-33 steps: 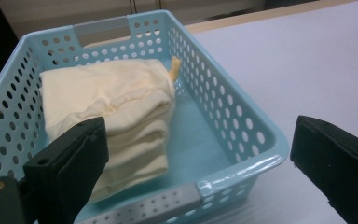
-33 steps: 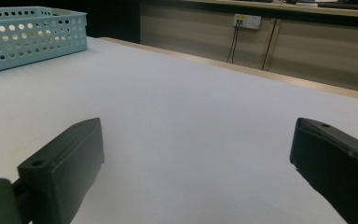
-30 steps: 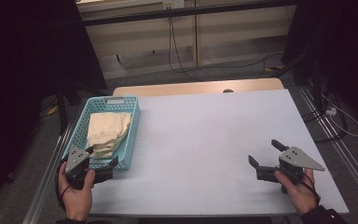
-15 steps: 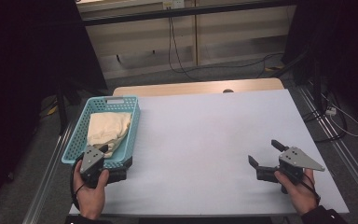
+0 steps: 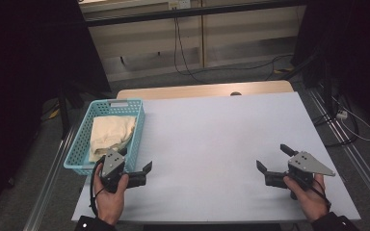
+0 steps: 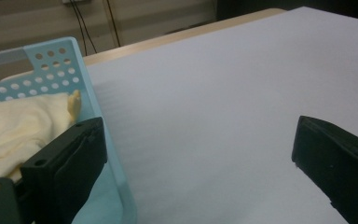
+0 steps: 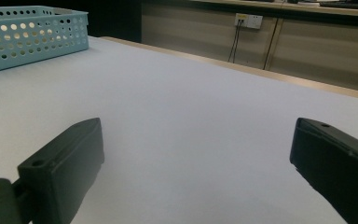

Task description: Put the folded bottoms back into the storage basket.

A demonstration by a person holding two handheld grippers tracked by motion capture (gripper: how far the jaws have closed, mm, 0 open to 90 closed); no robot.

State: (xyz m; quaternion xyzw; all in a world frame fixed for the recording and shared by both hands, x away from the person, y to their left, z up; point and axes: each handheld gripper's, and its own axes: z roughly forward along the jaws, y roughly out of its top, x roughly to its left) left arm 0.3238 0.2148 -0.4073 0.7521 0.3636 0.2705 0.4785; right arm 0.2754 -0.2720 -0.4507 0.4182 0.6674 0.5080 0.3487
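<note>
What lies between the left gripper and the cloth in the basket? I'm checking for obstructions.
The basket's near right wall; the left gripper straddles it in the left gripper view, with the cloth just beyond.

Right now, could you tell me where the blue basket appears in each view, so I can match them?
High view: basket at the table's left edge, cloth inside, just beyond the left tool.
Left gripper view: lower left, its near corner beside the left jaw.
Right gripper view: top left.
Shared landmark: the white table.

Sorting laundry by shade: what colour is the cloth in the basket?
Pale cream-yellow cloth, best in the high view.
</note>
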